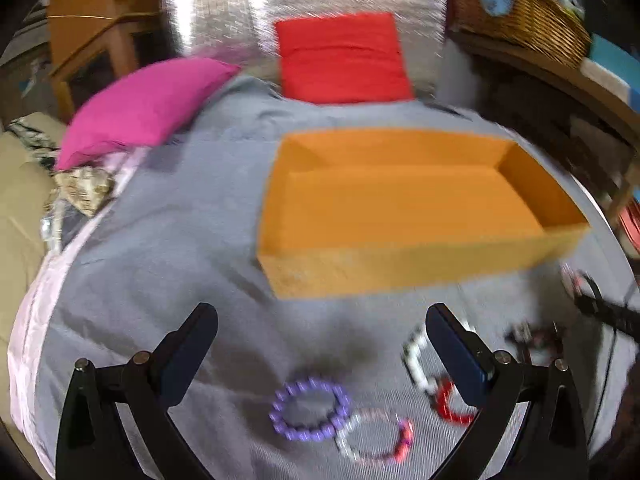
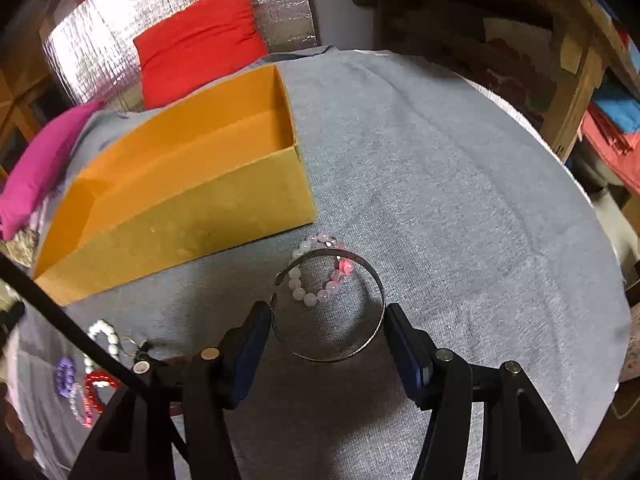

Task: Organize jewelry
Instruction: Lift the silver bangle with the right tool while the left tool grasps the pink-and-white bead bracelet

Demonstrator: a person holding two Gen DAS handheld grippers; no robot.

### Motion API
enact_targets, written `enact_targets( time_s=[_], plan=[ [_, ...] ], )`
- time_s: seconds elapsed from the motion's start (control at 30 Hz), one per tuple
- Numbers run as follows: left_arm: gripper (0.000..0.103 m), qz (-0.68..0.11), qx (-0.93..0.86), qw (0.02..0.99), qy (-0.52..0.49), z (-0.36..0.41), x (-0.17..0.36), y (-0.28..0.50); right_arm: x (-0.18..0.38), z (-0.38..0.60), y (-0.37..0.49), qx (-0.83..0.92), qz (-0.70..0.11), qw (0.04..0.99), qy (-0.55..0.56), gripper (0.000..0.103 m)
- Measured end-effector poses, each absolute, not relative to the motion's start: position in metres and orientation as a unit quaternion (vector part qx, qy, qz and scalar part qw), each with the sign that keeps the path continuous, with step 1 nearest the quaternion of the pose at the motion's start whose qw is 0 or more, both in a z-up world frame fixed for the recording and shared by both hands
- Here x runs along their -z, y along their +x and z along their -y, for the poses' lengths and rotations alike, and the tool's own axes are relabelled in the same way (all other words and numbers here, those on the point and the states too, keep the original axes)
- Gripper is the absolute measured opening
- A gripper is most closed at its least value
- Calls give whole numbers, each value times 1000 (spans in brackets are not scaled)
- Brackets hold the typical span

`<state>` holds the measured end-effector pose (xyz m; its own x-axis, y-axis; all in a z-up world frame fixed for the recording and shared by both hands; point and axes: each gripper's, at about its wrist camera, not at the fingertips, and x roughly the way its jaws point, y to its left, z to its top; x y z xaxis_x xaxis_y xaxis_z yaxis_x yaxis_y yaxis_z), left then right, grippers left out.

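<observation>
An open orange box lies on grey cloth; it also shows in the right wrist view. My left gripper is open above a purple bead bracelet, a pink and white one, a white one and a red one. My right gripper stands around a silver cuff bangle, its fingers at the bangle's two sides. A pale pink bead bracelet lies under the bangle's far part. Whether the fingers squeeze the bangle I cannot tell.
A magenta pillow and a red cushion lie behind the box. A wicker basket sits on shelving at the right. Dark jewelry lies right of the left gripper. A black cable crosses the right view's lower left.
</observation>
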<state>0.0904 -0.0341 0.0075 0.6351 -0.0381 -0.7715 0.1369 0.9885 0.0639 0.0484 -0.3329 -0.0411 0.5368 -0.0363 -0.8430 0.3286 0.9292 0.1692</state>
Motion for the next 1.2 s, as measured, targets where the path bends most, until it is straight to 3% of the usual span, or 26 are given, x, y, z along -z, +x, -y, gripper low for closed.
enact_targets(
  time_s=[0.37,0.57,0.67,0.93,1.07,1.1,1.2],
  plan=[
    [103,-450,65,886,90,-4,14,35,41,332,48,73,-464,867,165,62],
    [102,-481,103,870,41,7,27,19,40,334,45,66,-460,869,173,62],
    [90,-497,116,860,36,24,33,23,39,333,44,65,-457,870,173,62],
    [87,-518,94,850,16,40,51,48,38,327,44,59,-454,872,171,62],
    [67,-510,90,855,31,49,52,57,35,326,44,50,-451,874,173,62],
    [51,-510,102,854,29,52,52,59,35,325,44,48,-451,875,173,62],
    [29,-501,112,857,39,56,52,59,33,323,43,43,-448,876,172,62]
  ],
)
